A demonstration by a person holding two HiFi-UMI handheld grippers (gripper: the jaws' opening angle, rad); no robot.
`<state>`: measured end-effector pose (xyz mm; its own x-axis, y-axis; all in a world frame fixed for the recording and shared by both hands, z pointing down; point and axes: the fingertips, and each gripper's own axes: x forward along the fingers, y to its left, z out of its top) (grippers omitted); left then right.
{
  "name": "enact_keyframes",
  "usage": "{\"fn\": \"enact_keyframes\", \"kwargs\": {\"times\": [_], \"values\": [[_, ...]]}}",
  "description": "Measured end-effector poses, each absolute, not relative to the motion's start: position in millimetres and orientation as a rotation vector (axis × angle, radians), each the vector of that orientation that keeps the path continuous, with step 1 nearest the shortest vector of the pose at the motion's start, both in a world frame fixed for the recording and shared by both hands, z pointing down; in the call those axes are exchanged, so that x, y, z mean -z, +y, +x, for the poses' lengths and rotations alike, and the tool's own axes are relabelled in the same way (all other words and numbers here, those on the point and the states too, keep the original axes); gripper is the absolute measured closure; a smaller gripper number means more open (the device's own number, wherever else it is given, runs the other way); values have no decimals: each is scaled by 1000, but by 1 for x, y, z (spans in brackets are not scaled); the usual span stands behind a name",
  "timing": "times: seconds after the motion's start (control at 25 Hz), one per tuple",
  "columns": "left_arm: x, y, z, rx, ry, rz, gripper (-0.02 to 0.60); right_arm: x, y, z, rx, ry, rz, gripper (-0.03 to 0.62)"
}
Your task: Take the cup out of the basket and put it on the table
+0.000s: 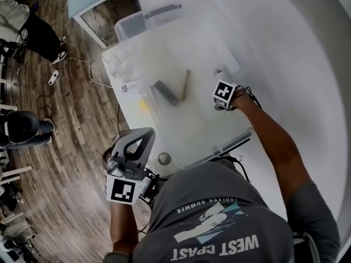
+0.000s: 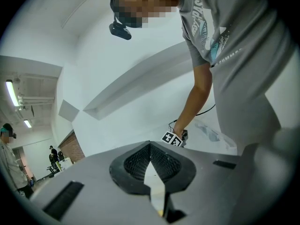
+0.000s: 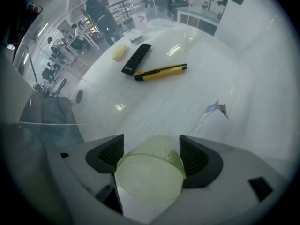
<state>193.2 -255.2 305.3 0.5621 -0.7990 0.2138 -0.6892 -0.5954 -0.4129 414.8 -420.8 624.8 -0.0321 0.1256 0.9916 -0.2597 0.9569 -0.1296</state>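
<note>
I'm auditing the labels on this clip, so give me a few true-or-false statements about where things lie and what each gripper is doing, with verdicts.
1. A pale green cup stands between the jaws of the right gripper. True.
2. The remote control lies on the floor. False: it lies inside the clear bin, beside a yellow utility knife.
3. The left gripper reaches into the clear bin. False: it is outside the bin, near its corner and close to the person's body.
4. The left gripper's jaws are together, with nothing held. True.
</note>
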Motion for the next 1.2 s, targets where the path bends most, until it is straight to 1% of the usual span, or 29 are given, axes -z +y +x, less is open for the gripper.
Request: {"fn": "enact_keyframes", "kwargs": {"times": [0.28,0.68,0.92,1.2], "values": [[-307,-244,189,539,1190,-2524,574,-565,-429,375,-230,-1711,197,220],[-305,-215,165,485,1184,-2511,574,-438,-399,311,-10,-1924,288,220],[-312,-192,136,490,1231,-2507,574,-357,-348,250,144,-2085,291,220],[-321,-166,109,505,1279,-2485,574,-295,-264,170,323,-2270,171,219]]}}
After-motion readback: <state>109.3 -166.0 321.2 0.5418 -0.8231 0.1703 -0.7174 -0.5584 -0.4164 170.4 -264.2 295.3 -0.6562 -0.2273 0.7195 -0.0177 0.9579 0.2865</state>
